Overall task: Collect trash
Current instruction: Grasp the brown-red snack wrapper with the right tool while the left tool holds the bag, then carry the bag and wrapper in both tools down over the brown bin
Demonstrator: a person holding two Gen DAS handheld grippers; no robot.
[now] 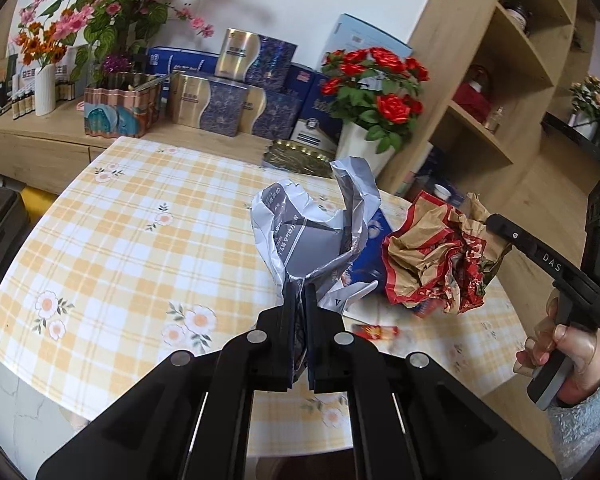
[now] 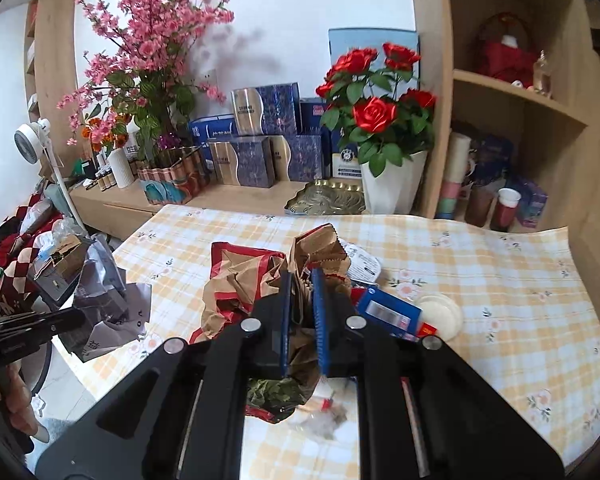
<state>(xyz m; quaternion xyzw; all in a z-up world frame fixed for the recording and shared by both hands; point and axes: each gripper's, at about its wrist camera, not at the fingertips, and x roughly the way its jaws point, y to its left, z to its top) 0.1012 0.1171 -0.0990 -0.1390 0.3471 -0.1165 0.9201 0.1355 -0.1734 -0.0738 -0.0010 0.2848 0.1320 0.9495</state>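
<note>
Left tongs [image 1: 299, 292] clenched on a crumpled silver-grey foil wrapper [image 1: 300, 236], held up over the bench [image 1: 112, 216]; the wrapper's lower end is hidden between the fingers. Right tongs [image 2: 300, 280] clenched on a crumpled red-and-brown paper bag [image 2: 244, 280]; how much of the bag rests on the bench is hard to make out, since the tongs cover its near side. A blue packet [image 2: 388, 312] lies just beside the bag, partly under the right finger, printing blurred. A white round lid [image 2: 440, 312] sits next to it. Small red wrapper [image 1: 376, 331] near the bench's front edge, out of focus. Yellow-checked cloth is bare to the left and far right. Rose pot [image 2: 392, 184] stands at the far edge.
</note>
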